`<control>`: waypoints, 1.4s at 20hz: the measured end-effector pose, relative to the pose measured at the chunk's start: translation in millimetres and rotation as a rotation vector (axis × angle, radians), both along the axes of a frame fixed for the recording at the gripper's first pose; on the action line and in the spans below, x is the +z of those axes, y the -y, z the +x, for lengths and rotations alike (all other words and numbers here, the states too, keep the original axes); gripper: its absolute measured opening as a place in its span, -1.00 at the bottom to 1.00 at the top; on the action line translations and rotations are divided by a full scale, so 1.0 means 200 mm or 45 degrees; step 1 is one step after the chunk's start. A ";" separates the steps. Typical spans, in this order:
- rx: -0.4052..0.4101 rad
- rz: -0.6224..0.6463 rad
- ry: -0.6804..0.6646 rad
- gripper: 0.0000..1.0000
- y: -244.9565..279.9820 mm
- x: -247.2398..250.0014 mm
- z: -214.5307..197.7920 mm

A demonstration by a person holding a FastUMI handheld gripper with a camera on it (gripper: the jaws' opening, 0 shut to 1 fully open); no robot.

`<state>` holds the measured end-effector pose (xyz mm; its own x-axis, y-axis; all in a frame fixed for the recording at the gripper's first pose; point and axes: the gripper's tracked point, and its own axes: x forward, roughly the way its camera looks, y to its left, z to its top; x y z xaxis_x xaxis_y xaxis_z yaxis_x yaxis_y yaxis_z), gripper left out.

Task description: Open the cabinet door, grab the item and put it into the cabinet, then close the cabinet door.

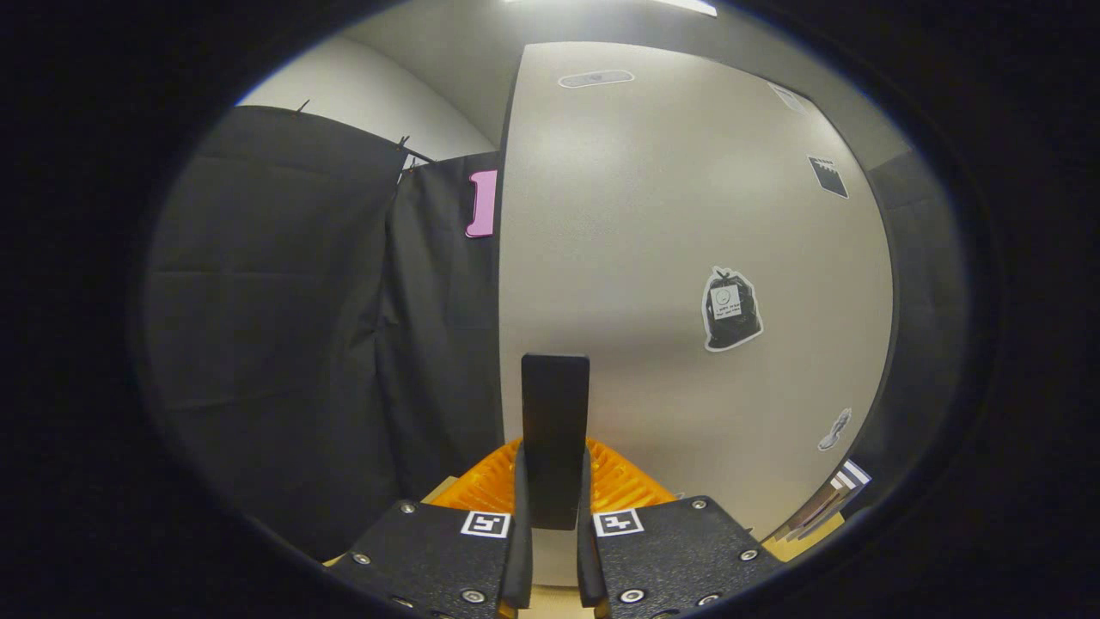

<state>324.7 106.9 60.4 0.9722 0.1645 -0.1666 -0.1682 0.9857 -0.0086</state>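
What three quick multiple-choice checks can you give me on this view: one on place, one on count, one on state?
1. Where is the black handle?
A. between the fingers
B. far beyond them
C. on the floor

2. How many stickers shaped like a black bag are on the cabinet door?
A. none
B. one
C. three

3. What is the gripper doing?
A. wide open
B. shut on the handle
C. shut on nothing

Answers: 1 A, the handle stands up from between both fingers. 2 B, a single bag sticker shows on the door. 3 B, both fingers press the handle's sides.
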 end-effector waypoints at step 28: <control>0.197 0.033 -0.102 -0.58 0.14 0.08 -0.38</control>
<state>248.9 78.6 75.6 0.9186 0.3165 -0.2366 -0.3172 0.9477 0.0363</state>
